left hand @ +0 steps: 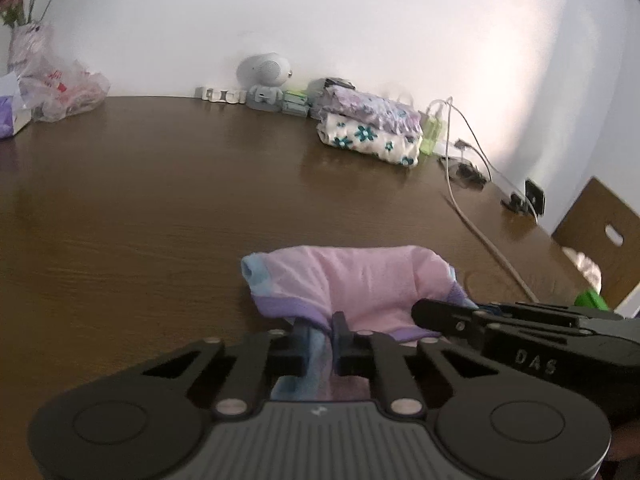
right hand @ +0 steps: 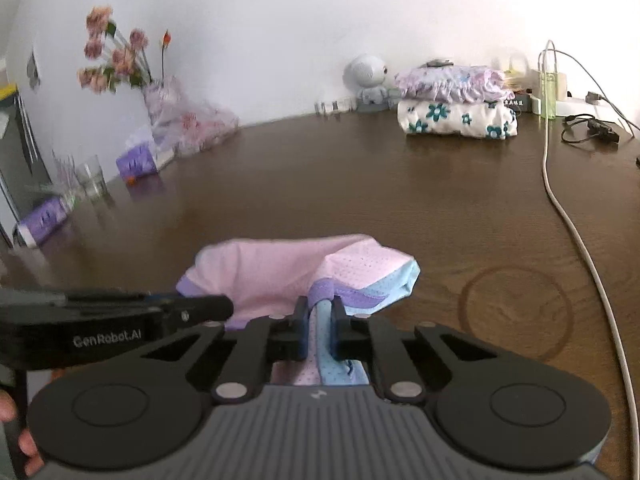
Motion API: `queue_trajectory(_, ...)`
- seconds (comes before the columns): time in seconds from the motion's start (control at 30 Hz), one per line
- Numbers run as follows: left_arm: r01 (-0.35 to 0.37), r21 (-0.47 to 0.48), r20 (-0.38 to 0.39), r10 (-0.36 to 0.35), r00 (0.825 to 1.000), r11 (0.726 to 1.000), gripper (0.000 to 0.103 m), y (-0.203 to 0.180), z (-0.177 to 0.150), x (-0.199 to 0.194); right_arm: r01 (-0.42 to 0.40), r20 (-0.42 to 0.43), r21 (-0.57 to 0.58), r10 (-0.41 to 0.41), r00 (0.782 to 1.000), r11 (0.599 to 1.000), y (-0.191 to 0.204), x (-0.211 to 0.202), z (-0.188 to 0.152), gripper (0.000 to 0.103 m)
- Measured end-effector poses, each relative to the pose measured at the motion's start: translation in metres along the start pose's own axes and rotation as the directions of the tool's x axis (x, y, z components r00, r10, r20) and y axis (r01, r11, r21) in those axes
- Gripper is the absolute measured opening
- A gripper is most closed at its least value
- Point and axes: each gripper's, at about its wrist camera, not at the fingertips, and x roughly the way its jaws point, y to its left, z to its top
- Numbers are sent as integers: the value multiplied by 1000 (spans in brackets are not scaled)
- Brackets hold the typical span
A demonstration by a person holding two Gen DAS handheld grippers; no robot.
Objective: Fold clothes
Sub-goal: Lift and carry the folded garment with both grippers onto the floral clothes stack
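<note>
Both hand-held grippers pinch pink garment [left hand: 360, 280] edges.

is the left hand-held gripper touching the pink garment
Touching. In the left wrist view the left hand-held gripper is shut on the pink garment, with a fold of cloth pinched between its fingers.

Brown table [right hand: 360, 184]: flower vase [right hand: 160, 92], glass [right hand: 91, 178], white cable [right hand: 560, 200], toy robot [right hand: 366, 80].
</note>
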Motion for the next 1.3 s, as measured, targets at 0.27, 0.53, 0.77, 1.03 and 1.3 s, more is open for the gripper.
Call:
queue_trajectory(0.27, 26, 45, 144, -32, 989, 999, 7, -15, 59, -15, 23, 160, -56, -14, 987, 998, 6, -20, 53, 9)
queue_trajectory(0.53, 99, 137, 202, -126, 971, 986, 7, -44, 160, 1, 99, 313, -70, -72, 947, 993, -10, -34, 136, 9)
queue_trajectory(0.77, 177, 162, 200, -208, 957, 971, 7, -82, 272, 73, 198, 344, -69, -163, 925, 978, -58, -14, 240, 9)
queue_trajectory(1.03, 192, 180, 166, -222, 961, 965, 7, -89, 331, 181, 237, 248, -41, -220, 944, 971, -126, 68, 308, 9)
queue_trajectory(1.3, 177, 151, 108, -194, 975, 973, 6, -59, 310, 267, 220, 122, -15, -216, 969, 975, -180, 164, 303, 9)
